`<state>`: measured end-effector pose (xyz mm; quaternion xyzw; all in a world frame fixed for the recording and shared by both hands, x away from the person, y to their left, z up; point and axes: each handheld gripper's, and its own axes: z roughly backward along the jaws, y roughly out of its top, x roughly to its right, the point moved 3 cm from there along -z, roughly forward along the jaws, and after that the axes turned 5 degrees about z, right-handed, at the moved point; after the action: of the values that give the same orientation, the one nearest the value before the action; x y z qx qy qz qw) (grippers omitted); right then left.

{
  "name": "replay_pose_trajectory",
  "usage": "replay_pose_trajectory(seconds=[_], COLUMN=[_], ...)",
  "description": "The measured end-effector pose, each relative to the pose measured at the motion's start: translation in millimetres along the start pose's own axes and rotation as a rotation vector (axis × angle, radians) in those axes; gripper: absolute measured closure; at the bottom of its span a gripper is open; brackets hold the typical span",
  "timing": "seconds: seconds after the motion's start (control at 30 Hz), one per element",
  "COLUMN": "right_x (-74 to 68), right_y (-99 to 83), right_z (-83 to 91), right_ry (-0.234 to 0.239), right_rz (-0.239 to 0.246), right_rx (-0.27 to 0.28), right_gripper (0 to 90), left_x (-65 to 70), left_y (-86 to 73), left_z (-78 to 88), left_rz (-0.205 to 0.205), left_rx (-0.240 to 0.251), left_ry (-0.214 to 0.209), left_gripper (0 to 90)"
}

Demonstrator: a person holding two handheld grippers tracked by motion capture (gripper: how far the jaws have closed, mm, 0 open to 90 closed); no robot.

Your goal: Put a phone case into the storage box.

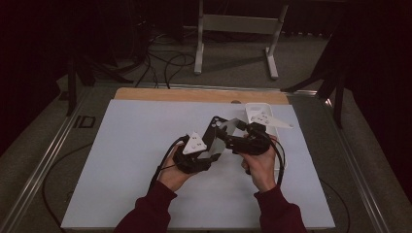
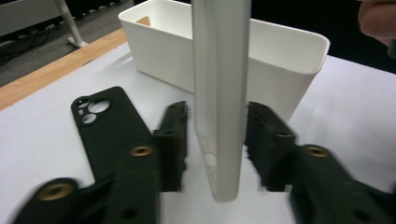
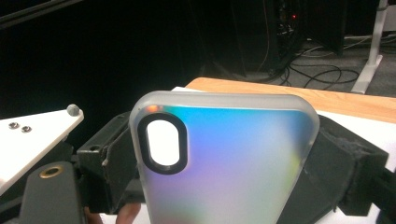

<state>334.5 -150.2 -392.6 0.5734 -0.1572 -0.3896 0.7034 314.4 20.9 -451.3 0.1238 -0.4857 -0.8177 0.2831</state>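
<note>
Evidently for a handover, the right gripper (image 3: 224, 154) clamps the frosted iridescent phone case (image 3: 224, 158) edge-up between the left gripper's (image 2: 217, 140) parted jaws, near the desk's (image 1: 145, 145) far right corner.

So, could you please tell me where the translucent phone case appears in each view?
High view: translucent phone case mid-table, just left of the white bin.
Left gripper view: centre, upright and edge-on between the black jaws.
Right gripper view: lower centre, camera cutout at its left.
Shared landmark: the wooden table edge.
</note>
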Motion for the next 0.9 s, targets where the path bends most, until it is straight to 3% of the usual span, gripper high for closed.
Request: replay_pose_trajectory(seconds=[0.1,0.27,0.37,0.47,0.9], right_x=[0.9,2.0,2.3,1.8,4.4], right_y=[1.0,2.5,3.0,3.3,8.1], right_z=[1.2,2.6,2.2,1.8,3.3], right_ry=[-0.006,-0.010,-0.010,-0.011,-0.017], right_rz=[0.001,0.001,0.005,0.007,0.014], right_rx=[0.006,0.010,0.009,0.007,0.014], right_gripper=[16.3,16.3,16.3,16.3,16.3], left_x=[-2.5,-8.4,-11.8,-14.5,-27.9], left_y=[0.6,1.3,0.9,0.1,-2.8], left_z=[3.0,7.6,9.1,10.7,23.8], left_rz=[0.002,0.025,0.037,0.040,0.050], left_rx=[-0.002,-0.010,-0.018,-0.022,-0.016], left_ry=[0.034,0.080,0.077,0.081,0.118], left_gripper=[33.5,13.5,4.3,0.2,0.0])
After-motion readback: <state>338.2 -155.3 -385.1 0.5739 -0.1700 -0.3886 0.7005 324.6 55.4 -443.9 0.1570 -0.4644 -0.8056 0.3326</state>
